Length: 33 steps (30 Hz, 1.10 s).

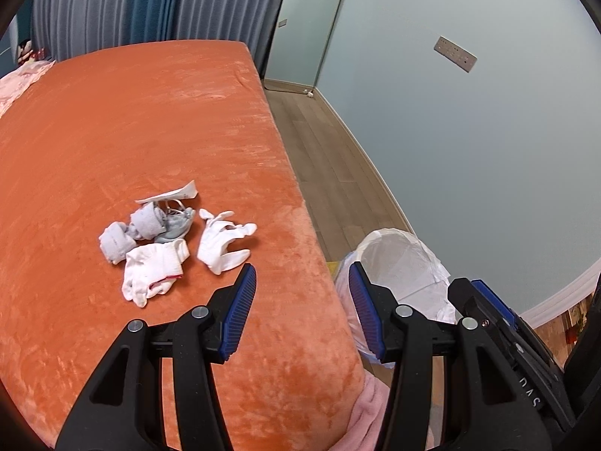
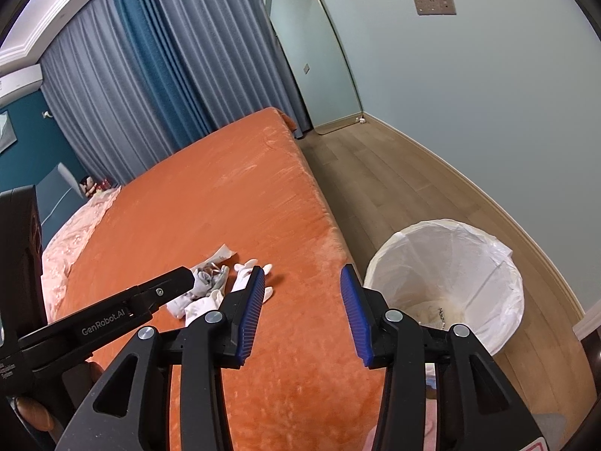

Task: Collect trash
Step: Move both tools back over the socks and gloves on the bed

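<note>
A small heap of trash lies on the orange bed (image 1: 150, 131): a white glove (image 1: 221, 240), a crumpled white cloth with red trim (image 1: 150, 270), grey wads (image 1: 131, 231) and a white paper strip (image 1: 172, 193). My left gripper (image 1: 302, 278) is open and empty, just right of the heap near the bed's edge. My right gripper (image 2: 302, 282) is open and empty, above the bed edge; the heap (image 2: 214, 285) lies to its left. A bin with a white liner (image 2: 447, 282) stands on the floor right of the bed; it also shows in the left wrist view (image 1: 398, 267).
Wooden floor (image 2: 394, 180) runs between the bed and the pale wall. A mirror (image 2: 319, 60) leans at the far corner. Blue and grey curtains (image 2: 150, 75) hang behind the bed. A pink blanket (image 2: 71, 236) lies at the bed's left.
</note>
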Each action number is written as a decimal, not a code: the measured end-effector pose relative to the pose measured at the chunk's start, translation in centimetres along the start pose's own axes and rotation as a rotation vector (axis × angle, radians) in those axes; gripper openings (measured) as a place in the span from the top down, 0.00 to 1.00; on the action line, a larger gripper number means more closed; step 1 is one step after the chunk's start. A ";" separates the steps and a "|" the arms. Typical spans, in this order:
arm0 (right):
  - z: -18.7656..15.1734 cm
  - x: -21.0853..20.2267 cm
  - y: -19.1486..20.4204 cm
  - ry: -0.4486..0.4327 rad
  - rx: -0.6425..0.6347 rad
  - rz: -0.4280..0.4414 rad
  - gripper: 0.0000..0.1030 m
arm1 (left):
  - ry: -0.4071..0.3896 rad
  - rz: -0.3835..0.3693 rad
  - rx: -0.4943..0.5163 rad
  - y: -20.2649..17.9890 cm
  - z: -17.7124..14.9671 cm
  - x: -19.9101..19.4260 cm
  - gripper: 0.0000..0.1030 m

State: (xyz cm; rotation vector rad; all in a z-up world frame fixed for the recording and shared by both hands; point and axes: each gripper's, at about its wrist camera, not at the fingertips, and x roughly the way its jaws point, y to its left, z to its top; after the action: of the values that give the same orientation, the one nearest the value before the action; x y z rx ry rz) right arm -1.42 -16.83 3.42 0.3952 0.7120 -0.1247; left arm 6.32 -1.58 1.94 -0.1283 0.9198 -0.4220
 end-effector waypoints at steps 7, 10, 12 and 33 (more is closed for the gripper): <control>-0.6 1.5 2.9 0.035 -0.047 0.014 0.60 | 0.008 0.024 -0.050 3.4 -0.2 -0.1 0.52; -0.8 2.2 3.8 0.047 -0.060 0.022 0.60 | 0.014 0.040 -0.071 5.1 -0.4 0.1 0.52; -1.0 2.8 4.5 0.060 -0.068 0.025 0.60 | 0.022 0.051 -0.093 6.5 -0.6 0.3 0.52; -4.2 15.0 9.8 0.240 -0.117 0.043 0.53 | 0.176 0.176 -0.282 19.0 -2.9 7.4 0.36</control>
State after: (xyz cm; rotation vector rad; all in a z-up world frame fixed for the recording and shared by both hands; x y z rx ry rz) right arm 9.70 -5.84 -6.29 0.3163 0.9419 0.0058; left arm 13.60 12.93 -10.79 -0.2688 1.1515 -0.1390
